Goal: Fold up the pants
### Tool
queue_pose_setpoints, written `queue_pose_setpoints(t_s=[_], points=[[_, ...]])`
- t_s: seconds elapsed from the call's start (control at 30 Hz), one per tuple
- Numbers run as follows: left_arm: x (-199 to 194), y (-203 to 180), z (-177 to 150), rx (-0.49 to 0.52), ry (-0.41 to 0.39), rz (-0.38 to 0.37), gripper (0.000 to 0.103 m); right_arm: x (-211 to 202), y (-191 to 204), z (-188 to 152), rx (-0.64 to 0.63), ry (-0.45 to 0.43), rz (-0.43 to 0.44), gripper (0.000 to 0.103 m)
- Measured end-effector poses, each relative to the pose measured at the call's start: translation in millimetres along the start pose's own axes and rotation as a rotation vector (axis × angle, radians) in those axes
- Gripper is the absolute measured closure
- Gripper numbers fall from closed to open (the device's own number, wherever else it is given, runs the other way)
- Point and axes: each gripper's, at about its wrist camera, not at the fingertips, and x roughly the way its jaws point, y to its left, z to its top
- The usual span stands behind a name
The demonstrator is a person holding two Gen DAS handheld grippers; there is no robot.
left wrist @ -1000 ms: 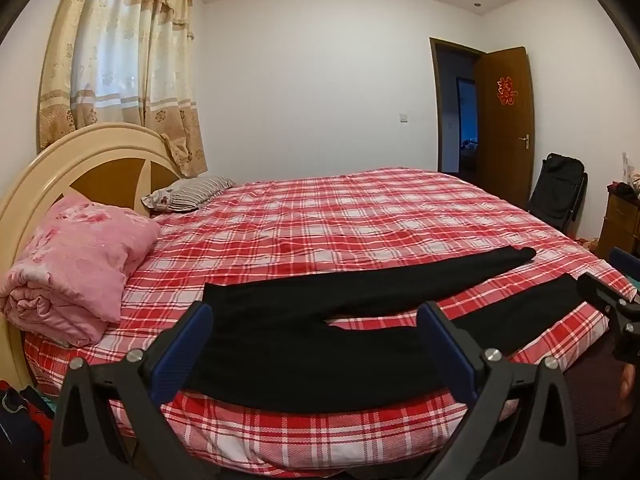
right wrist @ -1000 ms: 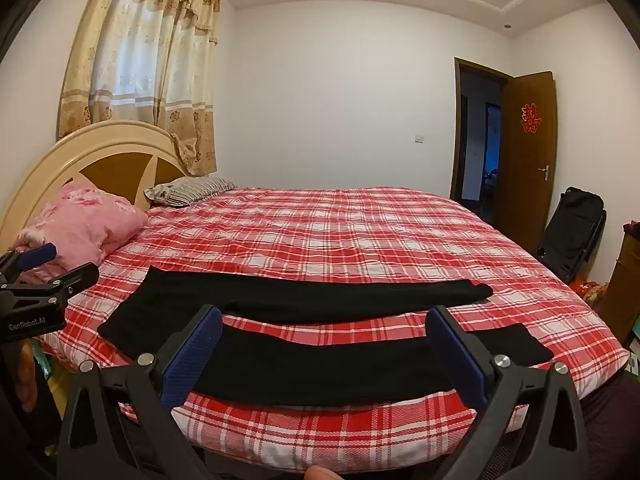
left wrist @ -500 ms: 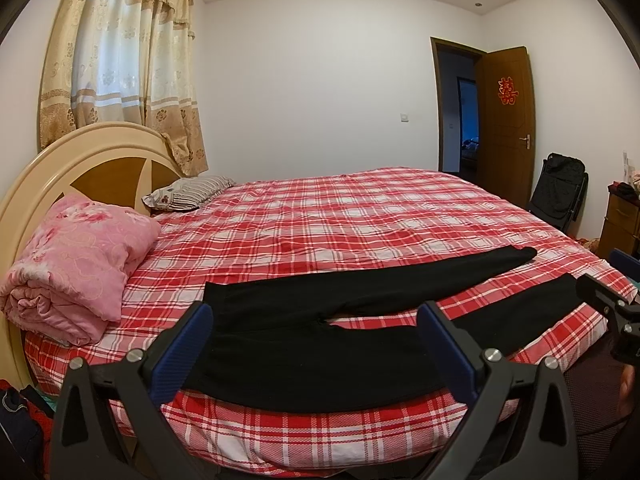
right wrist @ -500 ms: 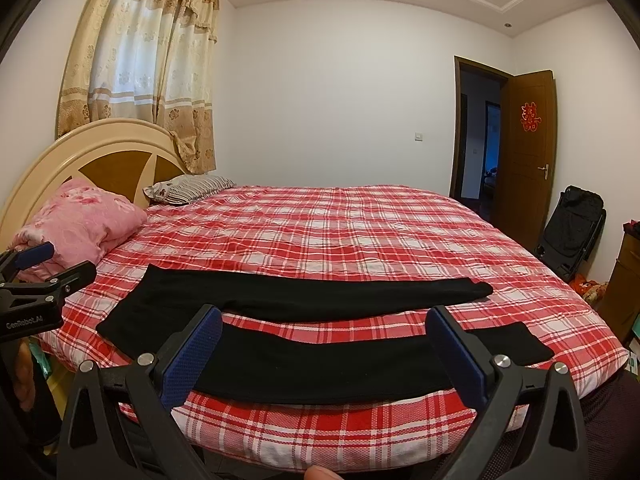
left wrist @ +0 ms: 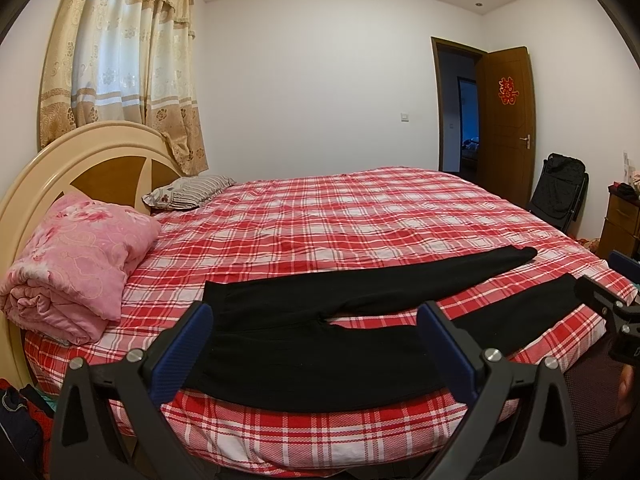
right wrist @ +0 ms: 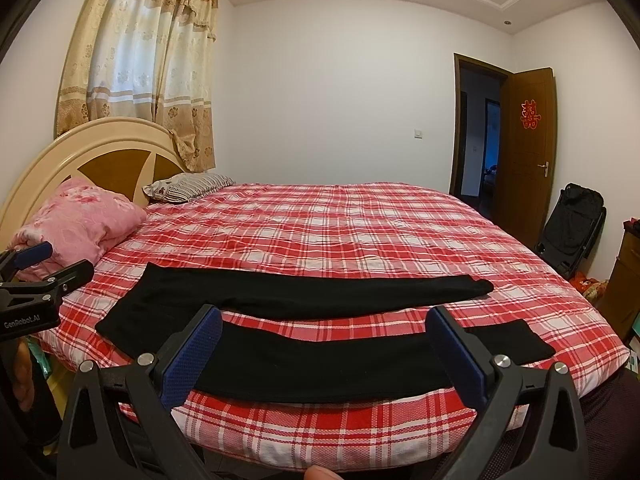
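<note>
One pair of black fabric pants (left wrist: 320, 344) lies ahead of the two claws, on one bed with a red-and-white plaid cover (left wrist: 340, 216). Far left of the left claw (left wrist: 316, 336): one folded pink floral quilt (left wrist: 76, 264), one striped pillow (left wrist: 192, 192). Far right: one black folded chair (left wrist: 560, 188).

"GenRobot.AI" – white print on the black body of the left gripper (right wrist: 38, 266), at the near left | red double-happiness sign (right wrist: 529, 114) – on the open brown door (right wrist: 530, 168), far right
</note>
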Motion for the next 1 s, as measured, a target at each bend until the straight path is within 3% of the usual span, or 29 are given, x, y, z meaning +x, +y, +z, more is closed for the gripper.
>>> queue_pose_setpoints(t_s=[1.0], points=[[2.3,3.1,-2.5,-0.012,0.010,0.002,0.000,7.1,0.7,-3.6,0.001,0.020,-0.004,0.001]])
